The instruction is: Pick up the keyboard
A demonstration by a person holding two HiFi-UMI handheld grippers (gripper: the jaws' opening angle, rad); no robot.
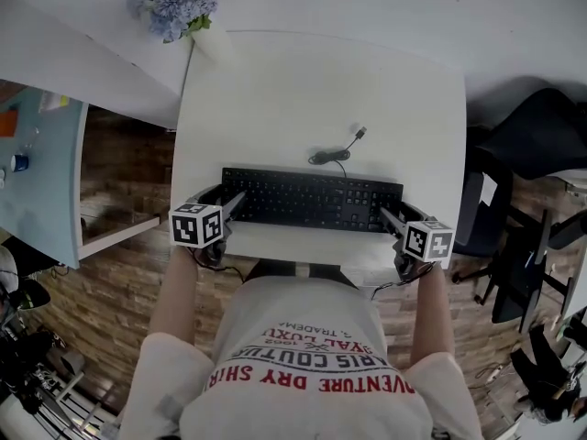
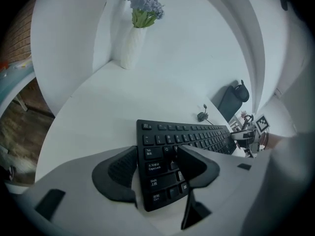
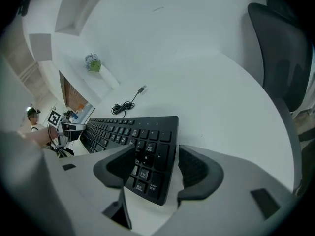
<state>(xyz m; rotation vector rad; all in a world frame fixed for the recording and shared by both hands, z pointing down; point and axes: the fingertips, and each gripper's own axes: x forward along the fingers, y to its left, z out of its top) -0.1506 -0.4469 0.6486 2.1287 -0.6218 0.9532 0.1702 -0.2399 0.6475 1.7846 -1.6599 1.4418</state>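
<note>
A black keyboard point(image 1: 312, 200) lies flat across the near part of the white table point(image 1: 275, 90), with its coiled cable point(image 1: 335, 154) and plug behind it. My left gripper point(image 1: 229, 202) is at the keyboard's left end. In the left gripper view the gripper point(image 2: 156, 166) stands open, one pad outside the keyboard's point(image 2: 197, 134) left edge and the other above the keys. My right gripper point(image 1: 390, 216) is at the right end. In the right gripper view it point(image 3: 156, 163) is also open and straddles the keyboard's point(image 3: 128, 127) right corner. Neither pair of pads presses on the keyboard.
A white vase of blue flowers point(image 1: 174, 9) stands at the table's far left corner. A black office chair point(image 1: 541, 136) is to the right of the table. A pale blue desk point(image 1: 37, 172) with small items is to the left. The floor is wood.
</note>
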